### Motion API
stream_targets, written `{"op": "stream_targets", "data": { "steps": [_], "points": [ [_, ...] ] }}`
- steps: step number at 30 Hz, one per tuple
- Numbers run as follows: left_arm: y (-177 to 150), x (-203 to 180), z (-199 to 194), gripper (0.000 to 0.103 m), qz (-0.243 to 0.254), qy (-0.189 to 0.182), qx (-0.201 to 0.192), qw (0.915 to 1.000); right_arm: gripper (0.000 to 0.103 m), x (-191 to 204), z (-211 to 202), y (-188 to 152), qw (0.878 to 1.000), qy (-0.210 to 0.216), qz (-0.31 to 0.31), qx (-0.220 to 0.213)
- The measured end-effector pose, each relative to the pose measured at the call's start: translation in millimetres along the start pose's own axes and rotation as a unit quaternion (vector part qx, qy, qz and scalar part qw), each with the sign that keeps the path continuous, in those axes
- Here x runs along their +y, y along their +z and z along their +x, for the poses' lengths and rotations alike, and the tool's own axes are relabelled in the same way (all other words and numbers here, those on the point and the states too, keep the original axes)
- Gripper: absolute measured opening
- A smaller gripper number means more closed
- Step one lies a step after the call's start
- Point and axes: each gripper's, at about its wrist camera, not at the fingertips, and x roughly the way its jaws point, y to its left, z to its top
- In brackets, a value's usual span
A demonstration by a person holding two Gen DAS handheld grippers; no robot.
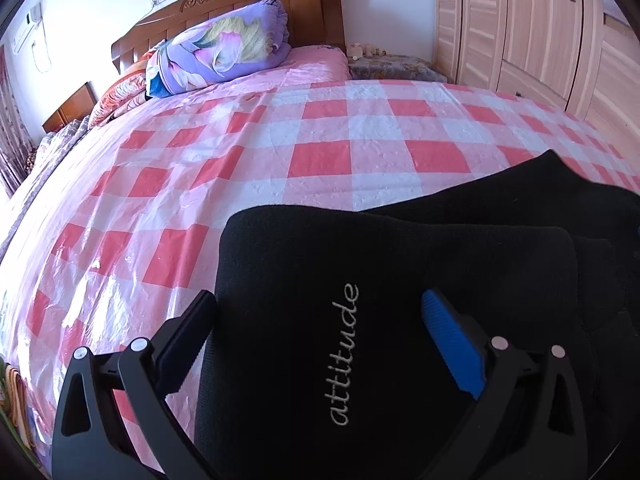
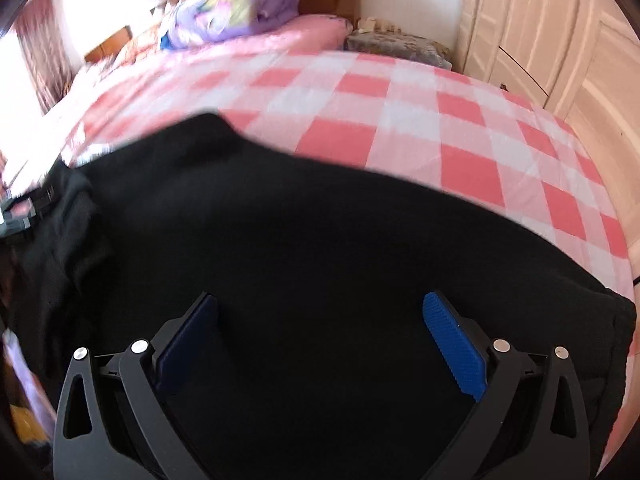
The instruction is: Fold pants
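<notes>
Black pants lie on the pink and white checked bed cover, with grey "attitude" lettering on the fabric. In the left wrist view the folded end of the pants sits between my fingers. My left gripper is open above it, jaws wide apart. In the right wrist view the pants spread broadly across the cover. My right gripper is open over the black fabric, jaws wide apart. This view is blurred.
A folded purple floral quilt lies at the wooden headboard. A bedside stand and wardrobe doors are at the right. The other gripper's edge shows at far left of the right wrist view.
</notes>
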Motion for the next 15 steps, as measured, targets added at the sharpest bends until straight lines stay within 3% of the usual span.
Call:
{"op": "stream_targets", "data": {
  "steps": [4,7,8,10,12,15],
  "points": [
    [-16,-2,-44,0.101,-0.011,0.006,-0.076,0.997,0.099,3,-30,-5,0.999,0.026,0.011,-0.036],
    [-38,-16,-79,0.101,-0.007,-0.048,-0.105,0.9933,0.099,18,-43,-29,0.998,0.05,-0.023,-0.037],
    [-44,-21,-81,0.101,0.002,-0.052,-0.104,0.9932,0.099,21,-42,-35,0.998,0.05,-0.029,-0.029],
    [-58,-36,-71,0.101,0.036,-0.041,-0.065,0.9964,0.099,21,-29,-48,0.999,0.041,-0.028,-0.004],
    [-70,-44,-59,0.102,0.056,-0.04,-0.045,0.9966,0.099,22,-27,-57,0.999,0.036,-0.035,-0.014],
    [-70,-33,-59,0.101,0.024,-0.065,-0.033,0.9971,0.099,25,-35,-66,0.999,0.033,-0.035,-0.008]
  ]
}}
